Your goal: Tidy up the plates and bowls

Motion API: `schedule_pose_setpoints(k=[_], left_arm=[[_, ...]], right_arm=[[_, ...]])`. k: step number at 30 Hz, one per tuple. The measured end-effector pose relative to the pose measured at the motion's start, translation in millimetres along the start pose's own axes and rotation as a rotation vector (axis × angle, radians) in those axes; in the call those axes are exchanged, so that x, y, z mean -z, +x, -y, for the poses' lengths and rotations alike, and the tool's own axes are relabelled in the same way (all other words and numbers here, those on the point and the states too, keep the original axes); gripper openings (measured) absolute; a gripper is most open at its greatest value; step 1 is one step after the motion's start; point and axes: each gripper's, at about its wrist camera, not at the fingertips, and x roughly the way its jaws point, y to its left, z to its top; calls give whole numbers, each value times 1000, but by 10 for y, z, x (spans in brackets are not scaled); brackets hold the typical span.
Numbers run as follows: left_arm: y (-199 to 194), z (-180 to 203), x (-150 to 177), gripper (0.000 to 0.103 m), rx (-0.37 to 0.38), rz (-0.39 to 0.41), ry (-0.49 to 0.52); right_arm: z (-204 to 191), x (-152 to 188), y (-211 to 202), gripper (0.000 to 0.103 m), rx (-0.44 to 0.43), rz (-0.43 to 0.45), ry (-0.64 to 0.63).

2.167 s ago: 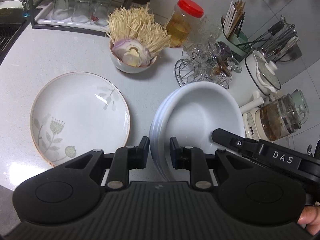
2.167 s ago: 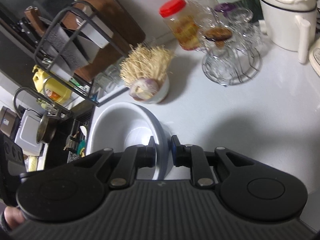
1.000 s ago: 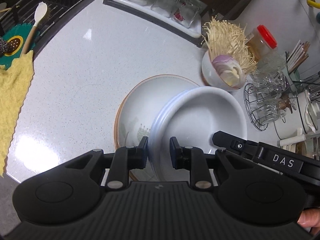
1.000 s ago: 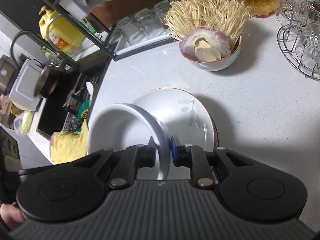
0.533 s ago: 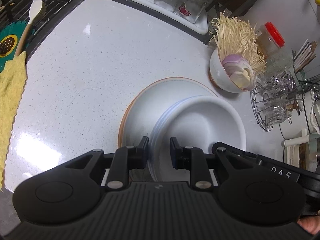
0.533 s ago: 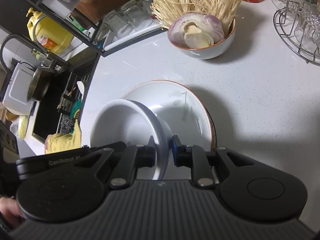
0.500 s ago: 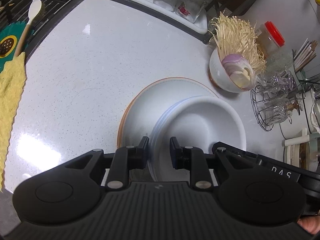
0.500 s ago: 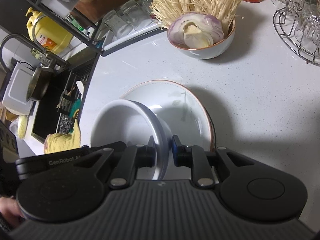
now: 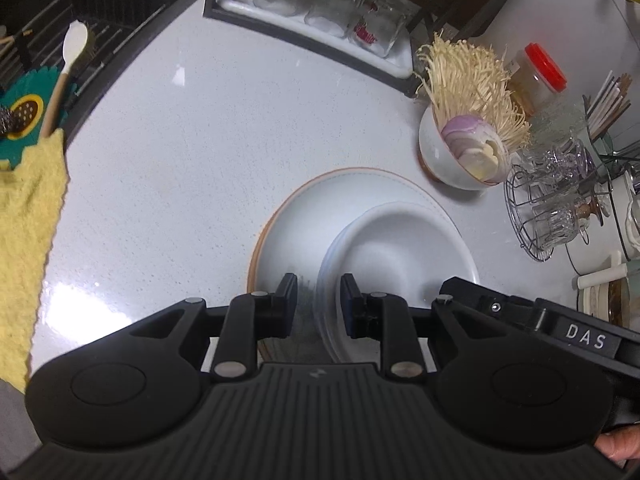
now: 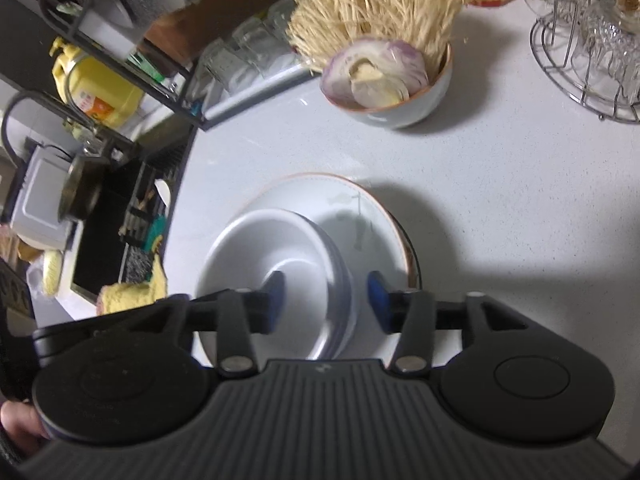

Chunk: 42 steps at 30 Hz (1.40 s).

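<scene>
Bowls (image 9: 400,256) sit stacked on the plate (image 9: 320,216), off-centre; right gripper (image 10: 326,296) fingers spread, left gripper (image 9: 318,300) fingers parted, straddling the rim. Snagging that rim could tip them.

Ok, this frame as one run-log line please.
step: stacking | white bowls on plate | left gripper open, straddling rim | right gripper open, straddling rim | next: likely withdraw

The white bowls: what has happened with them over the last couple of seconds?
The stacked white bowls were carried left from bare counter onto the flowered plate. The right tongs have opened and let go; the left tongs have loosened too. The plate and the mushroom bowl stayed put.
</scene>
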Motion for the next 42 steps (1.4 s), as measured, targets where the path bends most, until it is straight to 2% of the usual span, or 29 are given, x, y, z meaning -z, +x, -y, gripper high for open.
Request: schedule_pose_setpoints(k=[7,20,28,33,42], left_arm=[[-272,42,-13,27,16,77,42],[-890,179,5,27,28,173,147],[-1476,304,10,27,43,263,215],[-1716,331,123,27,67,295,248],[-2139,299,458,27,89,356,292]], right_arm=[[-140,-3,-217,51,5,73,-62],[-486,76,-770,51,32,241,-148],[-726,182,-1052,51,34,332,-188],[-884,315,-1352,51,10,418,-230],[-1108,674,-1852,51,19,546,-250]])
